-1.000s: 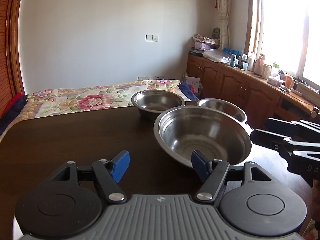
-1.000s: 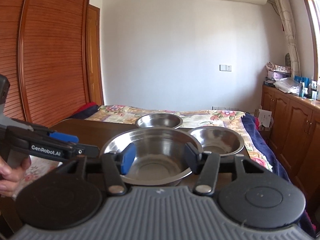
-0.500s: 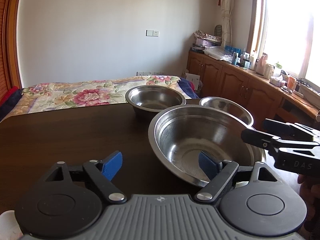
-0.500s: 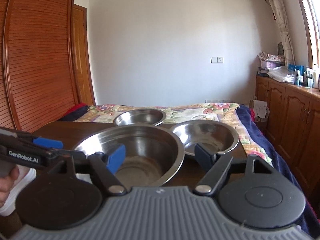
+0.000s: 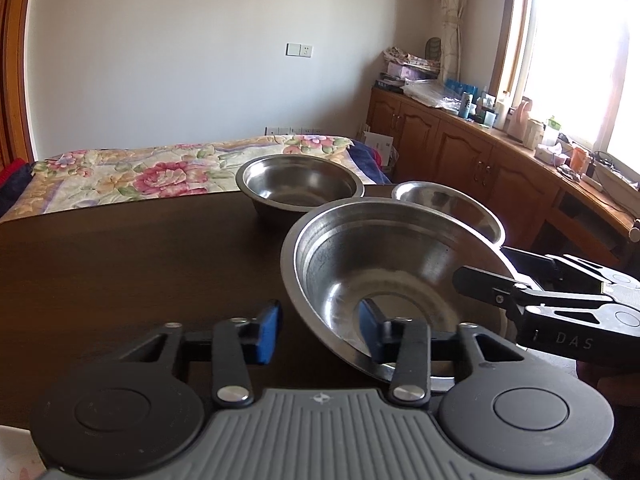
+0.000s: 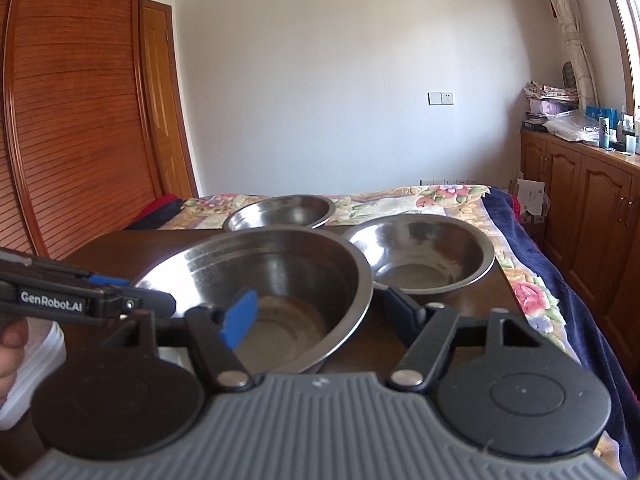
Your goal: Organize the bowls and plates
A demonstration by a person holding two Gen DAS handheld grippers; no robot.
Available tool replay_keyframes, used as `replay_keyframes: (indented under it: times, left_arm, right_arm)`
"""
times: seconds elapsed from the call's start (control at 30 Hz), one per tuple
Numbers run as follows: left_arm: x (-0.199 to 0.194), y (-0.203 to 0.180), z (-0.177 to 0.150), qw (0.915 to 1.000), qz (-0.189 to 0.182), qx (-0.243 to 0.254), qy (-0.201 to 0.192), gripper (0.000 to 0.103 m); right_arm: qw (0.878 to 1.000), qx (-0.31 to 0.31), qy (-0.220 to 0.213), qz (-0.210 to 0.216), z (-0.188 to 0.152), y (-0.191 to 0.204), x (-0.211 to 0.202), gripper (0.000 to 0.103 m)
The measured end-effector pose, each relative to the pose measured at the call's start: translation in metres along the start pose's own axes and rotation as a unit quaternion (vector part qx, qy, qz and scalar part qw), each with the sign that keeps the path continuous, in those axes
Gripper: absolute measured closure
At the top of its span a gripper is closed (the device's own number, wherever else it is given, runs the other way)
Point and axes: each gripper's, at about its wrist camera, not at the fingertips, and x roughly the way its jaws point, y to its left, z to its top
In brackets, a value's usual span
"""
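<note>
Three steel bowls stand on a dark wooden table (image 5: pixel 120 260). The largest bowl (image 5: pixel 384 264) (image 6: pixel 280 280) is nearest. My left gripper (image 5: pixel 319 332) is open and straddles its near rim, with the right finger inside the bowl and the left finger outside. My right gripper (image 6: pixel 320 314) is open wide across the opposite rim, left finger inside, right finger outside. A medium bowl (image 5: pixel 300 184) (image 6: pixel 280 210) sits at the far edge. Another bowl (image 5: pixel 448 208) (image 6: pixel 420 248) sits behind the large one to the right.
A white stack (image 6: pixel 32 360) rests at the table's near left corner by a hand. Beyond the table lies a bed with a floral cover (image 5: pixel 140 172). Wooden cabinets (image 5: pixel 500 168) with clutter run along the right under the window.
Both grippers have moved in on the large bowl until its rim lies between their fingers. The left gripper's fingers have drawn closer together. The bowls stay in place.
</note>
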Motion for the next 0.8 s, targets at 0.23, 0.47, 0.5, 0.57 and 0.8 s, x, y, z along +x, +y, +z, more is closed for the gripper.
replay_keyframes:
  times: [0.23, 0.47, 0.5, 0.57, 0.8]
  left_arm:
    - [0.0013, -0.0035, 0.0009, 1.0, 0.002, 0.005, 0.0, 0.066]
    - [0.0022, -0.0042, 0.0018, 0.9999, 0.01, 0.01, 0.0, 0.066]
    - [0.0025, -0.0041, 0.0016, 0.9999, 0.009, 0.01, -0.001, 0.066]
    - [0.0029, -0.0047, 0.0012, 0.9998, 0.014, 0.012, -0.002, 0.07]
    - [-0.0011, -0.005, -0.0016, 0.9998, 0.019, 0.008, 0.001, 0.074]
  right_arm:
    - [1.0, 0.002, 0.005, -0.002, 0.0002, -0.0005, 0.0007, 0.049]
    - [1.0, 0.001, 0.014, -0.011, 0.0002, -0.0009, 0.0034, 0.061]
    - [1.0, 0.001, 0.014, -0.011, 0.0002, -0.0011, 0.0033, 0.062]
    - [1.0, 0.002, 0.014, -0.011, 0.0005, -0.0017, 0.0031, 0.064]
    - [1.0, -0.01, 0.002, -0.016, 0.0, 0.001, -0.0014, 0.072]
